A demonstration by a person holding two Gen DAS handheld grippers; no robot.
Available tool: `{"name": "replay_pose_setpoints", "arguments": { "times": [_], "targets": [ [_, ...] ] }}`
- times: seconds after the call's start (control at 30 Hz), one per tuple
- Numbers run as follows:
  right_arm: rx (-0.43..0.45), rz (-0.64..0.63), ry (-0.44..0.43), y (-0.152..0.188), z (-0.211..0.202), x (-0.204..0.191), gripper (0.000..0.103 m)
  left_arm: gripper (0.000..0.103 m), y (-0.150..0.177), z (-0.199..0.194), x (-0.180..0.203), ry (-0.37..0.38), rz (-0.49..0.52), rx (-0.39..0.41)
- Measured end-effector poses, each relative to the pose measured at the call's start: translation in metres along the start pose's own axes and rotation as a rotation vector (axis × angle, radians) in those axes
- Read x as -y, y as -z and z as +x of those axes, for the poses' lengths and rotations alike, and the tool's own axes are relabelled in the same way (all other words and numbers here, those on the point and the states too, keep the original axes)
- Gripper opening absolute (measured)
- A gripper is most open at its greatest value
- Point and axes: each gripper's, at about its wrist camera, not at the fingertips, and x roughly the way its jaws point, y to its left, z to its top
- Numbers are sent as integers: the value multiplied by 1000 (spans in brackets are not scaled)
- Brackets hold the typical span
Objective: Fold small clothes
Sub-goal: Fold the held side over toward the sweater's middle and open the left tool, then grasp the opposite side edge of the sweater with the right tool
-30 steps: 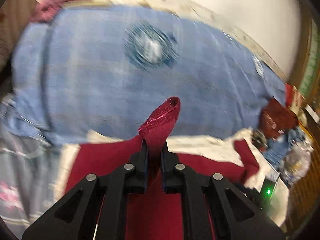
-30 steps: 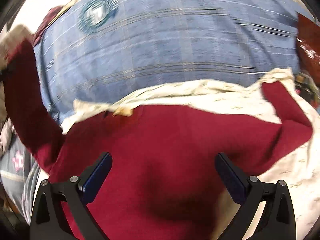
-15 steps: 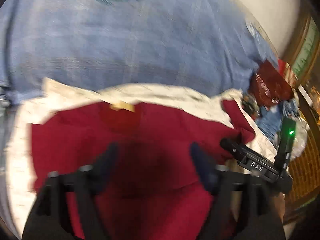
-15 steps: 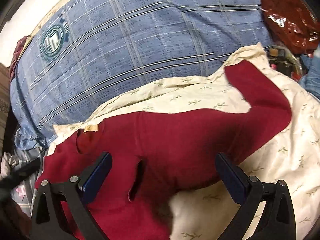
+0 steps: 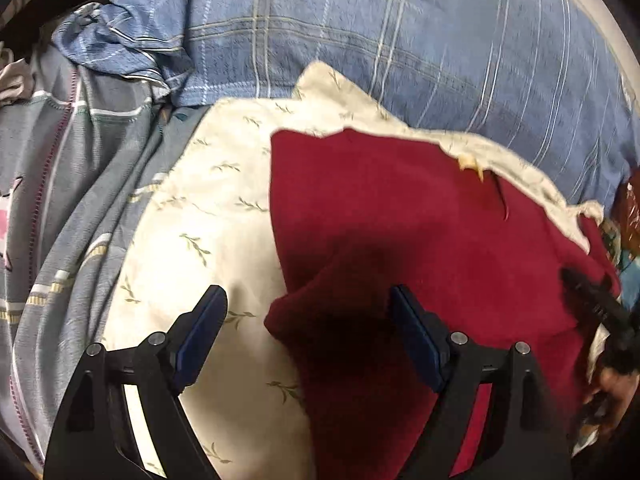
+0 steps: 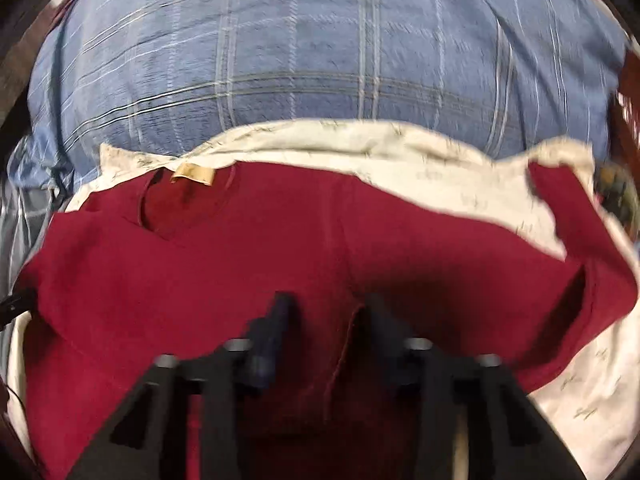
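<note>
Left wrist view: left gripper (image 5: 308, 320) is spread wide, holding nothing, over the folded left edge of the red shirt (image 5: 400, 220) on the cream leaf-print cloth (image 5: 192, 232). Right wrist view: right gripper (image 6: 326, 316) is blurred, jaws narrowed around a shirt ridge, can't tell if it's pinched; shirt runs left-right, blue plaid bedding (image 6: 320, 48) behind

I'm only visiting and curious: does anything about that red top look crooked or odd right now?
Yes. The red shirt lies unevenly on the cream leaf-print cloth: its right sleeve kinks upward, while the other side is folded in over the body. No tear or spill shows.
</note>
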Motion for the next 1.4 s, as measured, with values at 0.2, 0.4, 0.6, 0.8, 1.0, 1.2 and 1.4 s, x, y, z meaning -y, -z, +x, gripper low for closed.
{"name": "replay_pose_setpoints", "arguments": {
  "times": [0.2,0.4,0.6,0.8,1.0,1.2,1.4],
  "targets": [
    [89,-89,46,-28,-25,-1,6,83,1,2,10,-15,32,23],
    [115,-45,91,-46,-8,14,7,84,1,4,18,-19,65,22],
    [11,41,138,-27,8,32,35,83,-1,-14,13,-8,47,67],
    [58,37,-34,-17,-29,17,53,83,-14,-23,-2,-18,-20,116],
    [-41,-74,-29,9,13,-7,49,83,-17,-6,-23,-80,-96,72],
    [6,-42,49,4,-9,7,56,83,-15,-4,-17,-48,-91,76],
    [-70,38,-26,12,17,24,65,84,-10,14,4,-110,3,36]
  ]
}}
